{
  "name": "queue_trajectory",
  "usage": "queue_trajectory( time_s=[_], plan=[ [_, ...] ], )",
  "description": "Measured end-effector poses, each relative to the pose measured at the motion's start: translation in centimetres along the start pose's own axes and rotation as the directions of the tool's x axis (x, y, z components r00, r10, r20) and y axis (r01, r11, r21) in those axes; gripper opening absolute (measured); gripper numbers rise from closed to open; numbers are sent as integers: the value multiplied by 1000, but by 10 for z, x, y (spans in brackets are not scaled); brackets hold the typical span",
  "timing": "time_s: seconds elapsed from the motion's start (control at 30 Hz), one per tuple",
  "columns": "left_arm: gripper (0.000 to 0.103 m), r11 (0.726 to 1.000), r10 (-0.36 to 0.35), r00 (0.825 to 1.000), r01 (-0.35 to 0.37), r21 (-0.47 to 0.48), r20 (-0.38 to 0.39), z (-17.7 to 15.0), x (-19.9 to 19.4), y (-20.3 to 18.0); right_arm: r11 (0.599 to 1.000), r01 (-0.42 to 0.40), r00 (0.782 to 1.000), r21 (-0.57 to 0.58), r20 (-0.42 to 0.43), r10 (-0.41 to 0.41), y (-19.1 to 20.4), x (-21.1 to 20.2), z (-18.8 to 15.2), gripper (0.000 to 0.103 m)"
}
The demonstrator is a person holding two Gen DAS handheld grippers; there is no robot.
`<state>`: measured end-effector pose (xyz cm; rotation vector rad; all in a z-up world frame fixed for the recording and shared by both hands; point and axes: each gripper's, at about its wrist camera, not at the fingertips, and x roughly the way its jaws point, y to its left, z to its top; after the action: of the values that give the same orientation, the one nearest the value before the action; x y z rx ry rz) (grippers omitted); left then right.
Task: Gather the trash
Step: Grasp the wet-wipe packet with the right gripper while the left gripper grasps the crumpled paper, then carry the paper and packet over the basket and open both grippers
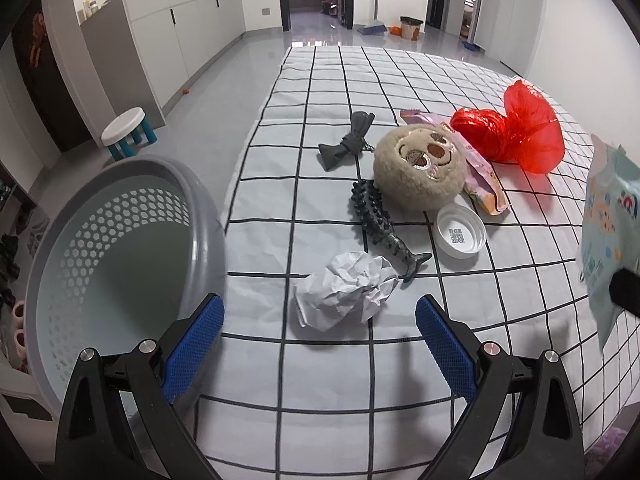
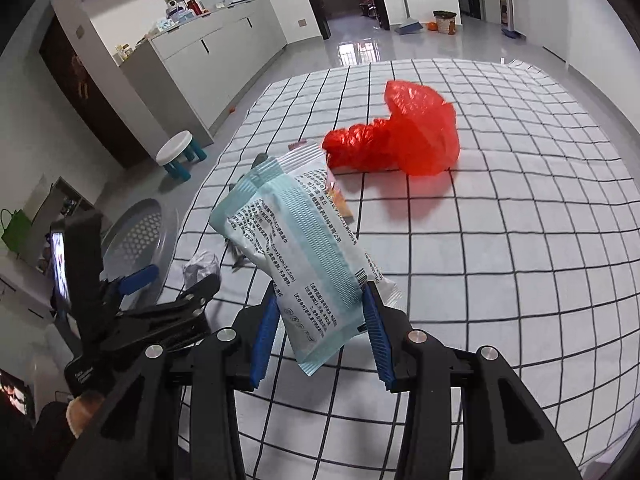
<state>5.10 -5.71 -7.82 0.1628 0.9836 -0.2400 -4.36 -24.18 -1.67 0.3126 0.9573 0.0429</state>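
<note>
A pale blue wet-wipe packet (image 2: 298, 264) was up in the air above the checked tablecloth (image 2: 500, 240), pinched across its near end between the blue pads (image 2: 376, 330) of the right gripper (image 2: 320, 332), whose fingers were closed onto it from either side; the packet slanted away toward the far left. The same packet showed at the right edge of the left wrist view (image 1: 610, 236). Nearer the left side of the table, a crumpled ball of white paper (image 1: 346, 288) lay on the cloth just ahead of the left gripper (image 1: 320, 320), whose fingers stood spread wide with nothing between them. Touching the far side of the paper was the tail of a dark spiky toy fish (image 1: 380, 220), and just right of that a white plastic lid (image 1: 460, 230) lay open side up. Beyond them sat a round beige plush head (image 1: 420, 168), resting partly on a pink snack wrapper (image 1: 480, 172), with a grey knotted cloth toy (image 1: 346, 142) to its left and a bunched red plastic bag (image 1: 516, 128) further right. Off the left edge of the table, a grey perforated basket (image 1: 120, 248) was tilted with its mouth toward the table. On the floor further left stood a small white stool with blue legs (image 1: 128, 130).
</note>
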Motion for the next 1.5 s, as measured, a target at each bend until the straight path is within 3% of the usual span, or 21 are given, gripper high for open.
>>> queue_trajectory(
  time_s=[0.13, 0.23, 0.4, 0.47, 1.0, 1.2, 1.5],
  plan=[
    [95, 1000, 4, 1000, -4, 2, 0, 1, 5, -3, 1000, -8, 1000, -2, -10, 7, 0, 3, -2, 40],
    [87, 1000, 0, 1000, 0, 7, -4, 2, 8, -5, 1000, -14, 1000, -4, -10, 14, 0, 3, -3, 40],
    [52, 999, -33, 999, 33, 2, -17, 4, 13, -7, 1000, -7, 1000, -3, -14, 7, -2, 4, -3, 41],
    [43, 999, -49, 999, 49, 8, -10, 3, 10, -8, 1000, -7, 1000, -1, -13, 7, -2, 4, -3, 41],
    [42, 1000, 10, 993, -10, 6, 115, -7, -58, 10, 998, -36, 999, -53, -28, 35, 21, 9, -2, 40],
    [42, 997, 64, 989, -58, -44, 133, -7, -72, 49, 988, -45, 998, -145, -46, 39, 59, 17, 3, 40],
    [42, 975, 178, 975, -157, -156, 132, -10, -85, 118, 967, -127, 991, -223, -56, 118, 123, 29, 19, 41]
  ],
)
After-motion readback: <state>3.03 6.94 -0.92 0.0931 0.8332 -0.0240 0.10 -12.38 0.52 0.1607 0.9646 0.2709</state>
